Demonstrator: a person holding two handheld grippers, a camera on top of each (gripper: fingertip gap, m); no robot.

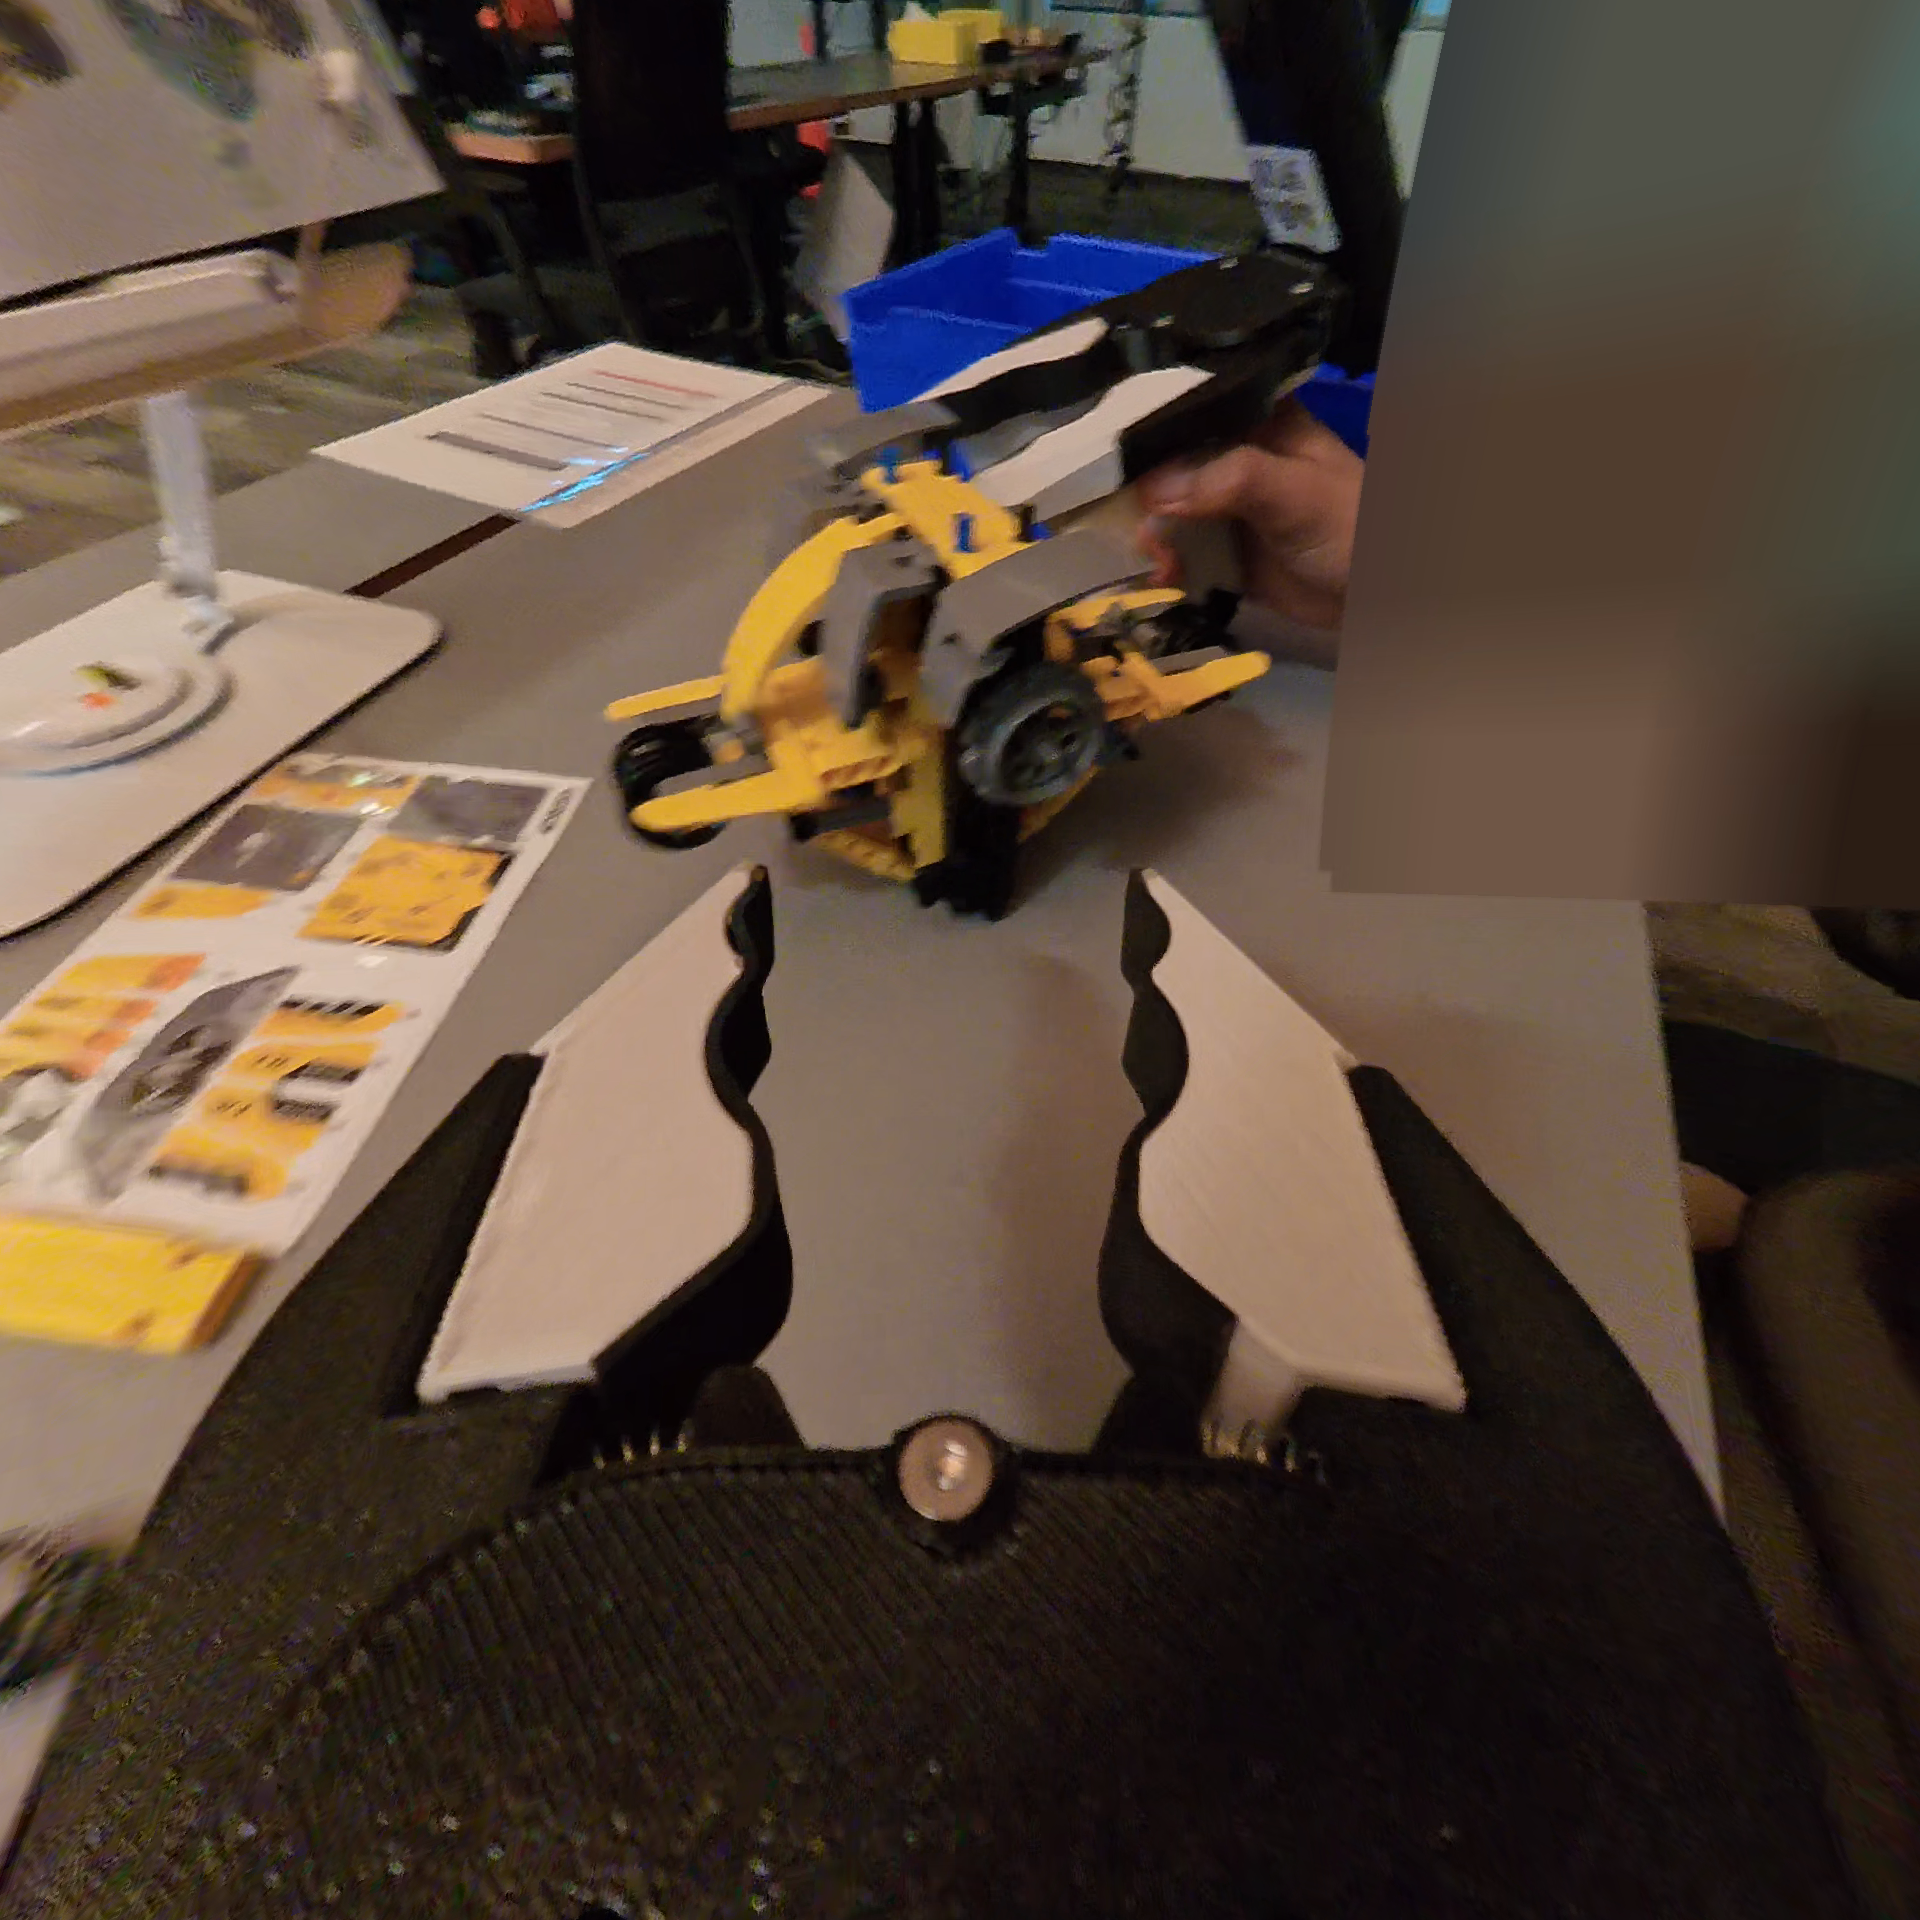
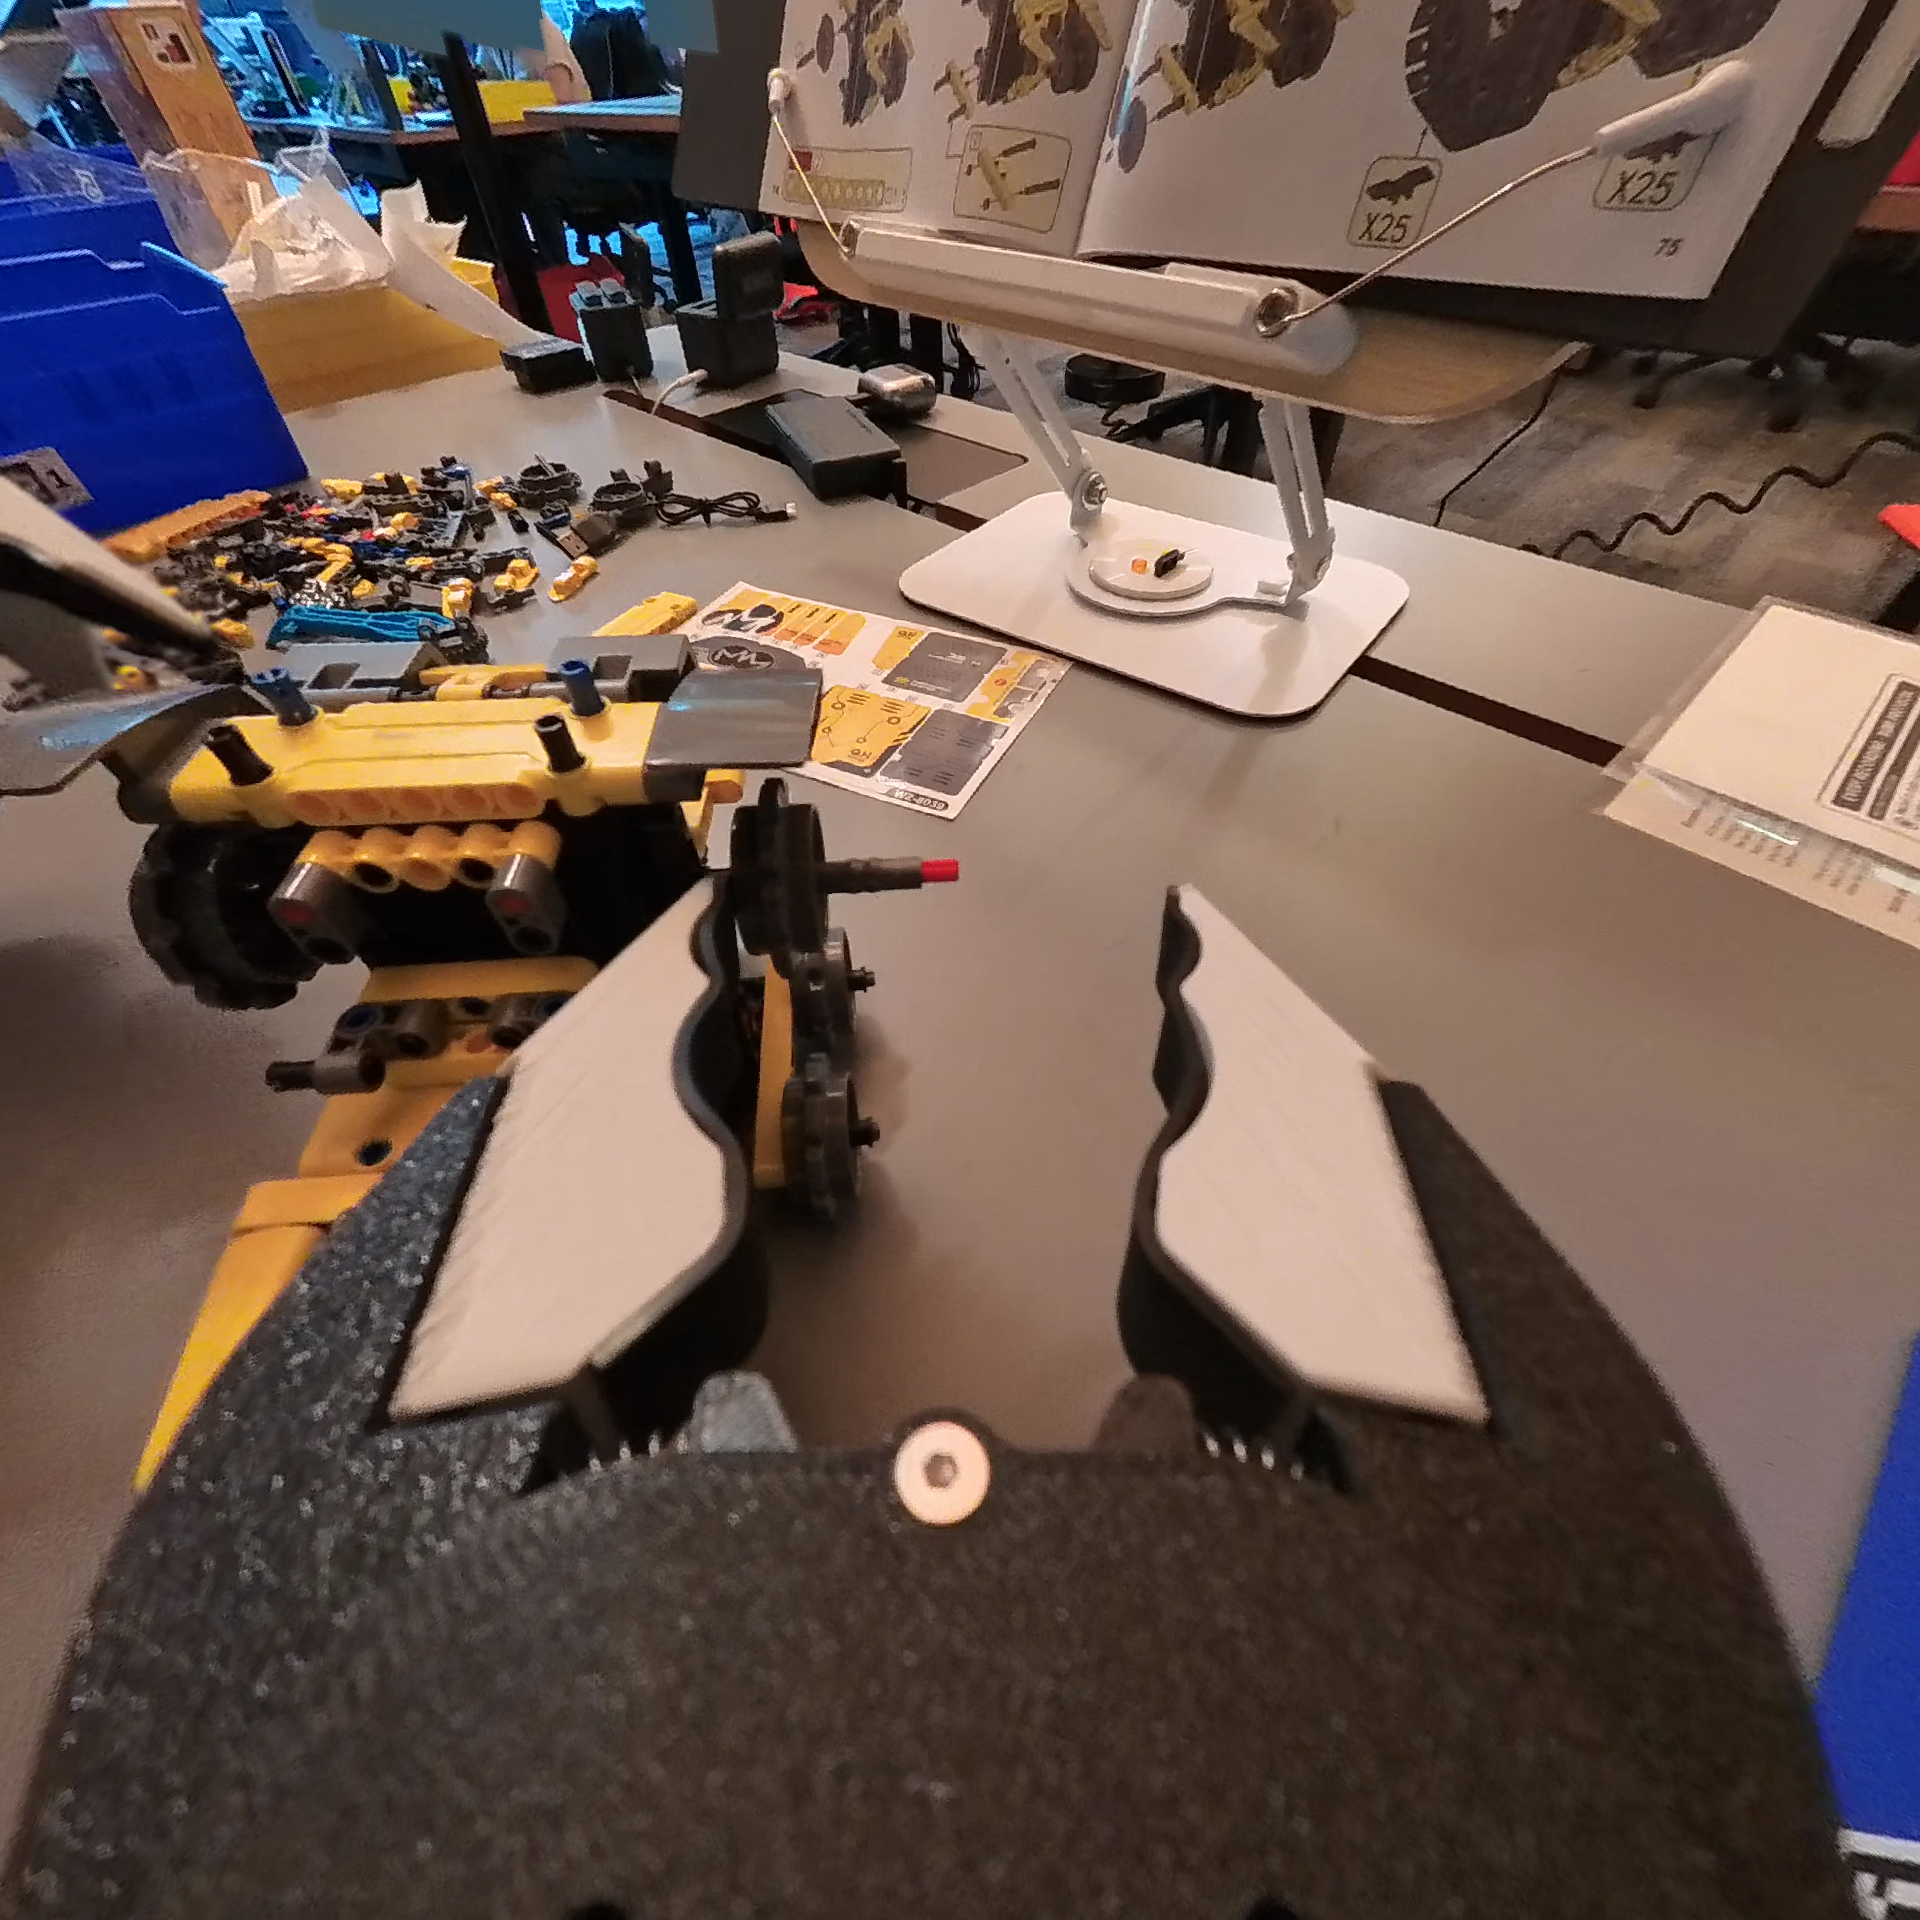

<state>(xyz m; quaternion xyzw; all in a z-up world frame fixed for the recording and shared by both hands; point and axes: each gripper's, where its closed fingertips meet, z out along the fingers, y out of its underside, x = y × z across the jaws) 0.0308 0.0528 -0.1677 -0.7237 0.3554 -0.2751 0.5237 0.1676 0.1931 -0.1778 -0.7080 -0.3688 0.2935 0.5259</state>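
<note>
Resting on the grey table [image 1: 935, 1039], my yellow brick vehicle model [image 1: 914, 675] points its long axis leftward; left gripper [image 1: 948, 894] and right gripper [image 2: 940, 914] both gape empty.

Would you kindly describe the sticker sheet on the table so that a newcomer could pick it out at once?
Start at the white book stand holding the open instruction booklet on the grey table. Just in front of its flat base lies the sticker sheet, beside the yellow brick-built vehicle. Unlike the loose pieces farther back, it is one flat white sheet printed with yellow and dark grey decals.
</note>
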